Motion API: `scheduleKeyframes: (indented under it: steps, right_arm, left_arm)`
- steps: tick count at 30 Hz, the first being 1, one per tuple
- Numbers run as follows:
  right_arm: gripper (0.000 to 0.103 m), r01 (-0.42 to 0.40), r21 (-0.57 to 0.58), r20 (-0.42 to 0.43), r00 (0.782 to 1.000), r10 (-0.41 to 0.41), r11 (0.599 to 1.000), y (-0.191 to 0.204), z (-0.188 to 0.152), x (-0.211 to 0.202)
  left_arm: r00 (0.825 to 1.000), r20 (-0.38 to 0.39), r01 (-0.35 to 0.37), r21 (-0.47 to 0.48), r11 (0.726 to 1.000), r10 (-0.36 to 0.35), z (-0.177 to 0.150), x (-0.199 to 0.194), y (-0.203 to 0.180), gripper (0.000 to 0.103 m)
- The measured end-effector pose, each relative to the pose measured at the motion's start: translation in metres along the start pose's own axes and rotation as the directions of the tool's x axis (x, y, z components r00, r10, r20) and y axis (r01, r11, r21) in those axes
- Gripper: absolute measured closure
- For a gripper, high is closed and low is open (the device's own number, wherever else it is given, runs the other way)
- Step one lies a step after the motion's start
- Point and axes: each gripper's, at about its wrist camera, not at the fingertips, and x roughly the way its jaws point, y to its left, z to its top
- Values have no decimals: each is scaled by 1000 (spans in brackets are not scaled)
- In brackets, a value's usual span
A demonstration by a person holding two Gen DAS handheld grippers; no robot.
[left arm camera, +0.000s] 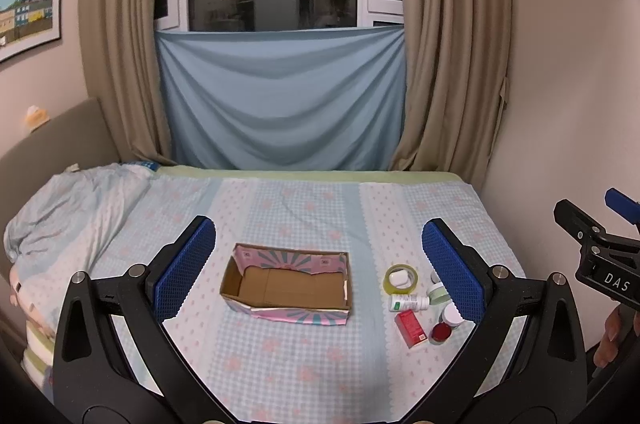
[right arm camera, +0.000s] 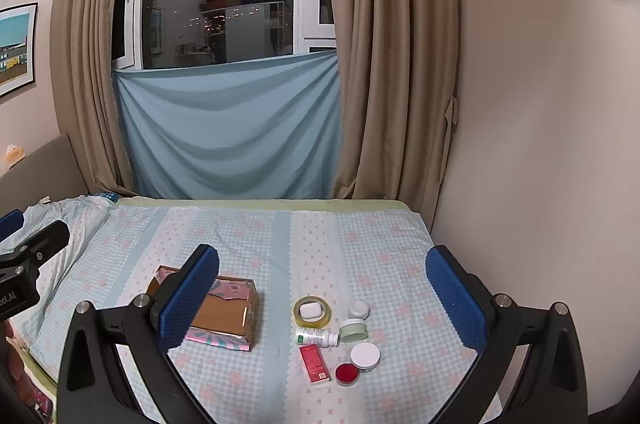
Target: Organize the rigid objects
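Left wrist view shows the left gripper [left arm camera: 318,264], jaws wide apart, above the empty cardboard box [left arm camera: 286,288] on the bed [left arm camera: 280,364]. Rightward, 7 small items cluster; the right gripper [right arm camera: 322,298], also open and empty, should probably descend squarely over the tape roll [right arm camera: 312,311].

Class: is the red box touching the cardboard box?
Apart. The right wrist view shows bare bedsheet between the red box and the cardboard box.
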Motion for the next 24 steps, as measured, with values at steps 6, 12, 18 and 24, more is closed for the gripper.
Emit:
scheduleKeyframes:
  steps: [6,12,18,24]
  right_arm:
    - [0,-9,-7,0,1000,9,1000,-1,0,2]
    - [0,-13,-4,4,1000,13,1000,0,-2,1]
    - [0,-15,-5,7,1000,15,1000,3,-4,1]
    - [0,-15,-6,9,1000,15,1000,2,-5,1]
  left_arm:
    - [1000,-2,-8,-9,1000,8,0,-1,1,1]
    - [1000,0,-11,-8,1000,11,1,-2,0,1]
    - [1000,0,-11,-9,1000,11,2,-2,0,1]
    - [1000,4,-12,-11,1000,12,1,-1,-1,1]
